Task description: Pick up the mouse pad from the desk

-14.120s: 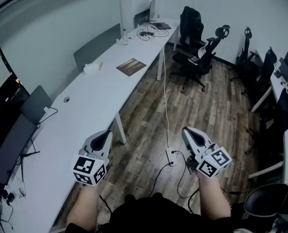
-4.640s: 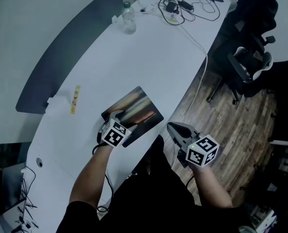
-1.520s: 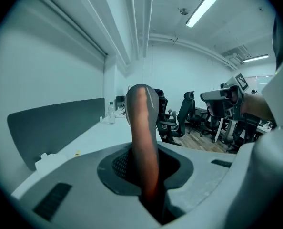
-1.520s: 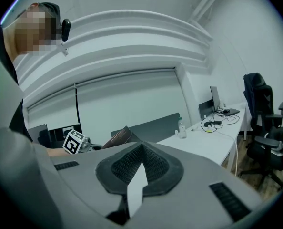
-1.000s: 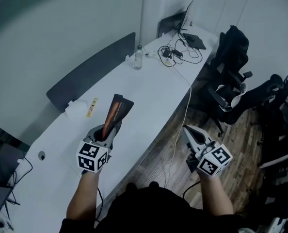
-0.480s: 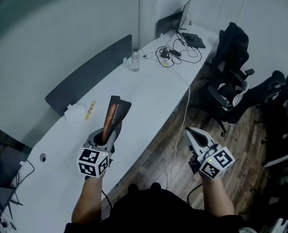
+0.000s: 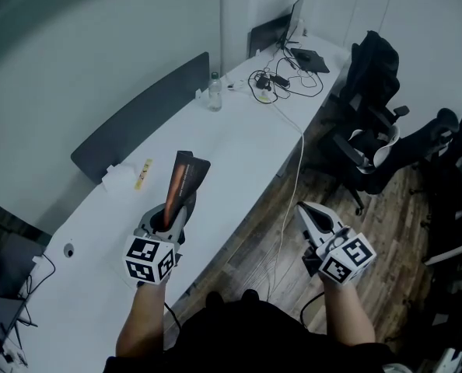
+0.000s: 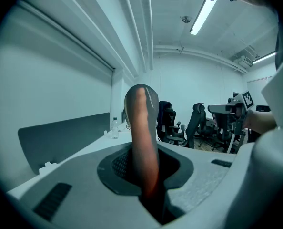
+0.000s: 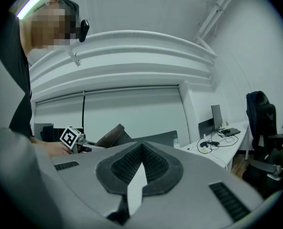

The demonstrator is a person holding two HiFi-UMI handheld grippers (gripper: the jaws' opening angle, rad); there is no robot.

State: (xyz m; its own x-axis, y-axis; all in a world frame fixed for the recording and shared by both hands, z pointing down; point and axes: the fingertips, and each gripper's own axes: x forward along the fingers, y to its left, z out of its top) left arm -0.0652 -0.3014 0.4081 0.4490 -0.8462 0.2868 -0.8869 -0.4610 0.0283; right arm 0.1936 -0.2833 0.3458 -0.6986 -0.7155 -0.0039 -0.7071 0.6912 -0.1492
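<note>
The mouse pad (image 7: 183, 183), dark with an orange-brown print, stands on edge above the white desk (image 7: 246, 142), lifted clear of it. My left gripper (image 7: 167, 210) is shut on its lower end. In the left gripper view the mouse pad (image 8: 142, 128) rises straight up from between the pads of the left gripper (image 8: 145, 168). My right gripper (image 7: 312, 218) hangs over the wooden floor to the right of the desk. In its own view the right gripper (image 9: 141, 149) has its pad tips together with nothing between them. That view also shows the held mouse pad (image 9: 110, 134) at the left.
On the desk are a water bottle (image 7: 214, 93), a tangle of cables (image 7: 268, 79), a screen (image 7: 295, 15), a keyboard (image 7: 309, 57), a yellow strip (image 7: 143, 175) and a white box (image 7: 116, 182). A grey divider (image 7: 138, 116) lines its far side. Office chairs (image 7: 371, 130) stand at the right.
Both hands have drifted slightly. The left gripper still holds the mouse pad upright above the desk; the right gripper stays shut and empty.
</note>
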